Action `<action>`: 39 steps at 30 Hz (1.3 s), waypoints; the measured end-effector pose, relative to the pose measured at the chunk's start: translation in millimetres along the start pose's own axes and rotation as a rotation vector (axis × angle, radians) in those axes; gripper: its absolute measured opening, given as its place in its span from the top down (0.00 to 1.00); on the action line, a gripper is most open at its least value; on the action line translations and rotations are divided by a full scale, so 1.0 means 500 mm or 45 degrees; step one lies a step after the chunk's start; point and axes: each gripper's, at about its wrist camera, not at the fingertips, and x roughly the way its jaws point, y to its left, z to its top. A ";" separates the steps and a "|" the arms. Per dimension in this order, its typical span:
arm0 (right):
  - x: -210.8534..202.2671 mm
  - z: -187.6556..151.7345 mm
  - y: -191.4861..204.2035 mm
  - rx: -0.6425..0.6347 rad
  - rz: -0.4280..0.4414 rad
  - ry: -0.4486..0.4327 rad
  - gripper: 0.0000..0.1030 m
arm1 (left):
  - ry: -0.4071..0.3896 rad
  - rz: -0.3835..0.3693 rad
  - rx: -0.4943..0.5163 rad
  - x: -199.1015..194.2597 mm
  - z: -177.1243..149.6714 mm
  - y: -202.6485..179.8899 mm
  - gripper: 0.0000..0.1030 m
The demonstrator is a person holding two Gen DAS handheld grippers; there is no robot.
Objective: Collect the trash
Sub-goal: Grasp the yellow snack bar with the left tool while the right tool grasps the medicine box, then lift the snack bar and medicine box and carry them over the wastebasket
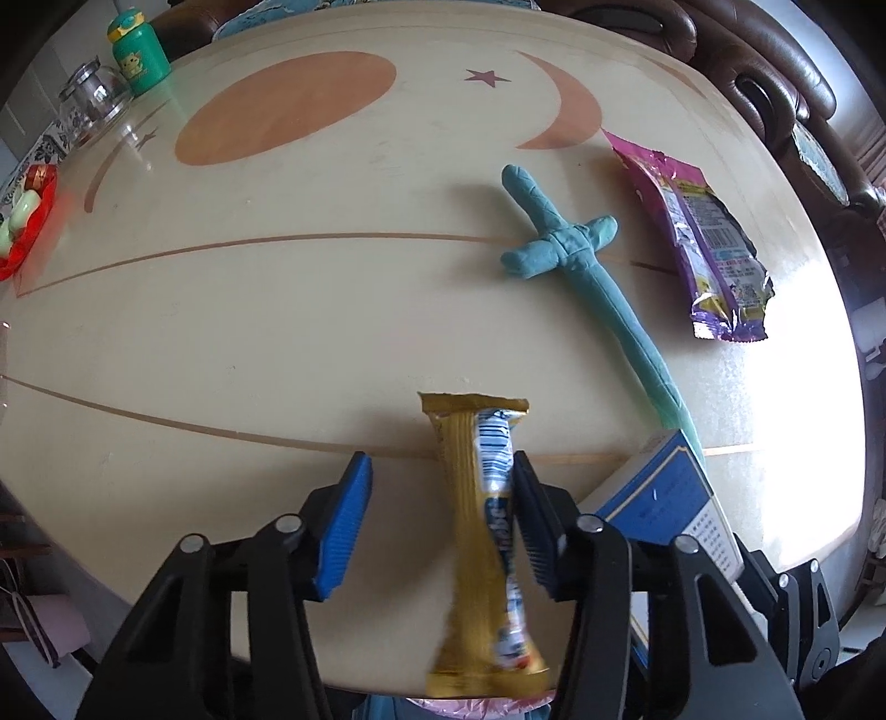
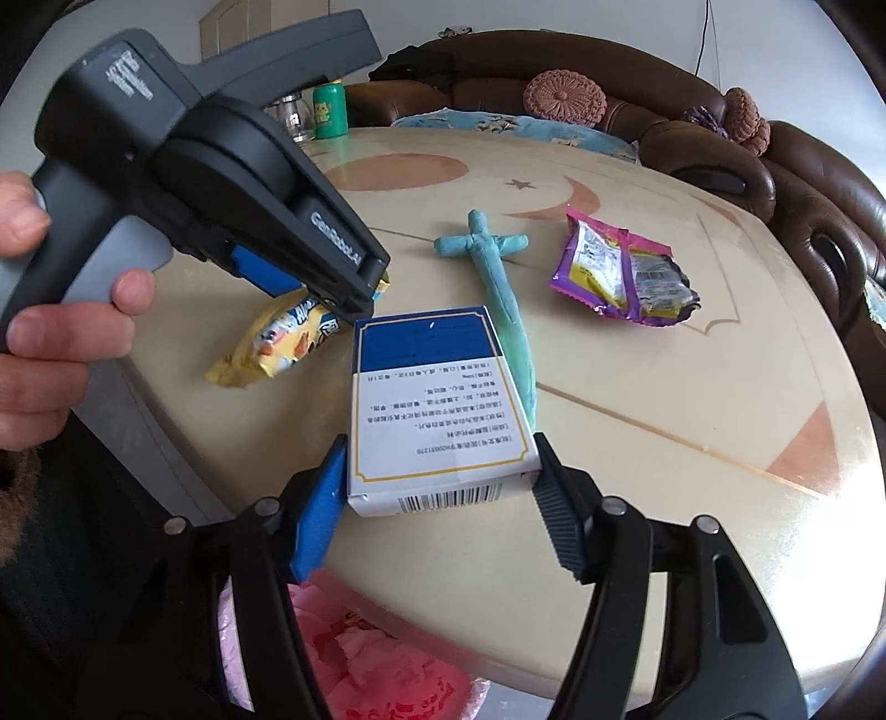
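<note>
- Left wrist view: the left gripper is seen with its jaws spread wide, and a gold snack wrapper lies between them against the right pad only; whether it is actually pinched cannot be told
- The wrapper is seen hanging past the near edge of the table, above a pink bag
- Right wrist view: the right gripper is clenched on a blue and white box, both pads being pressed against its sides near the barcode end
- The box is held at the near edge of the table, with the pink bag just below it
- A teal clay sword is laid from mid-table towards the near edge, its tip hidden behind the box
- A torn purple packet is seen towards the right edge, apart from the sword
- A green bottle and a glass jar are stood at the far left corner
</note>
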 end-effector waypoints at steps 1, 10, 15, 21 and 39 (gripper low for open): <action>-0.002 0.000 -0.001 0.003 -0.006 -0.005 0.39 | -0.001 0.004 0.005 0.000 -0.001 -0.001 0.56; -0.005 0.000 -0.010 0.029 -0.017 -0.011 0.39 | -0.002 -0.031 0.035 -0.009 -0.004 -0.005 0.76; -0.012 0.000 -0.011 0.034 -0.029 -0.029 0.39 | -0.046 -0.031 0.092 -0.017 -0.018 -0.012 0.77; -0.020 0.002 -0.014 0.032 -0.050 -0.055 0.39 | -0.127 -0.076 0.138 -0.047 -0.036 -0.012 0.77; -0.072 0.036 0.007 0.012 -0.160 -0.120 0.39 | -0.273 -0.044 0.212 -0.141 -0.110 0.013 0.77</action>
